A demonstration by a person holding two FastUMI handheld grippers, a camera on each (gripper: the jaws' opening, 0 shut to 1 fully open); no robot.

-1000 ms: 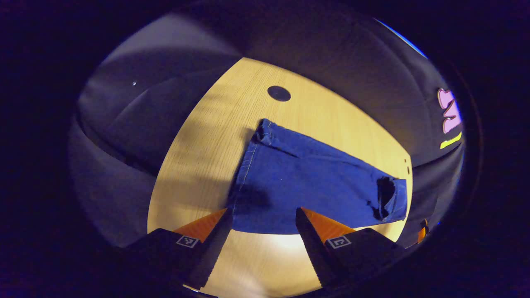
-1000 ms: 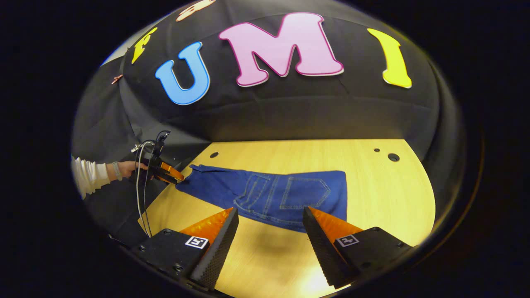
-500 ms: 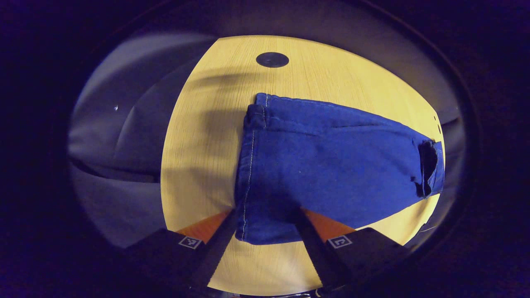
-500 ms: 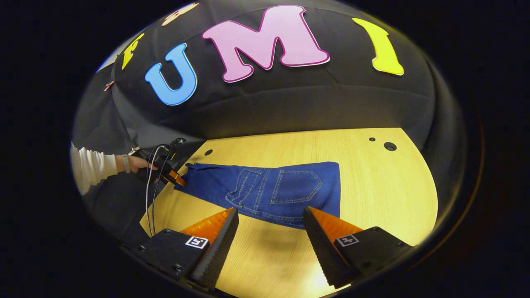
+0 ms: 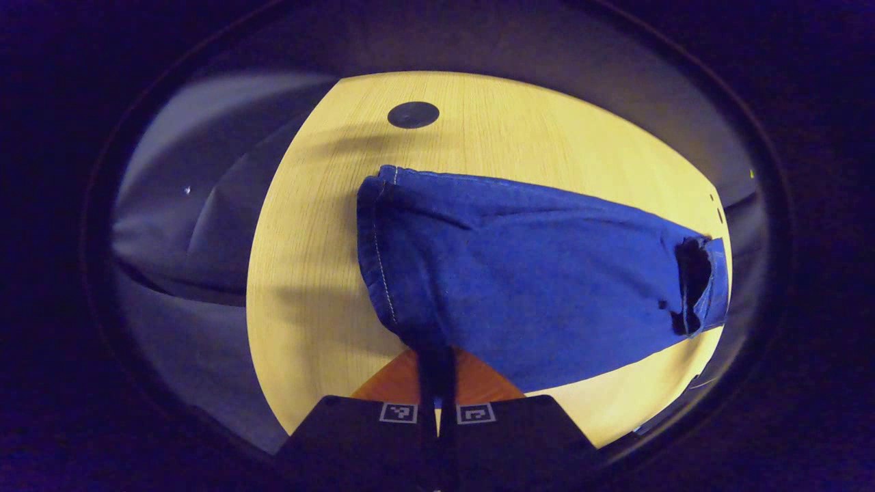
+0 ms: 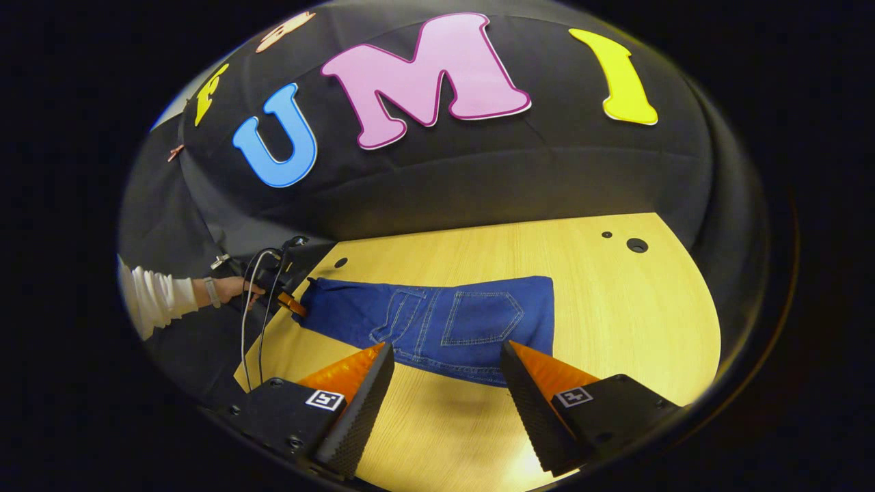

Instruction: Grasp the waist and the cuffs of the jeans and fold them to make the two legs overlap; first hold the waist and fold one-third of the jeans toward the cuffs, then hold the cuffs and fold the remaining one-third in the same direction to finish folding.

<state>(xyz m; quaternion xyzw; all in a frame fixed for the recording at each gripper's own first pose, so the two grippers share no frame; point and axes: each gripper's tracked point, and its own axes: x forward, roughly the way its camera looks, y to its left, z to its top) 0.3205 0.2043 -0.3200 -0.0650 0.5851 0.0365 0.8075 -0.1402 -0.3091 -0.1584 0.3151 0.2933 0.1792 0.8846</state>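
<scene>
Blue jeans (image 5: 540, 273) lie on a wooden table (image 5: 314, 225), the legs laid one over the other. In the left gripper view my left gripper (image 5: 436, 365) is shut on the near corner of the cuff end, and the hem there is lifted a little. In the right gripper view the jeans (image 6: 444, 321) stretch from the cuffs at the left to the waist at the right, back pocket up. My right gripper (image 6: 446, 379) stands open over the table in front of the jeans, apart from the cloth. The left gripper (image 6: 292, 305) shows far left, held by a hand (image 6: 232, 288).
The table (image 6: 615, 321) has a round dark grommet (image 5: 413, 115) beyond the cuffs and small holes (image 6: 636, 244) at its far right corner. Black cloth walls surround the table. Cables (image 6: 251, 301) hang from the left gripper at the table's left edge.
My left gripper moved onto the cuff end and went from open to shut on the cloth, lifting the hem slightly. My right gripper stayed open and hardly shifted.
</scene>
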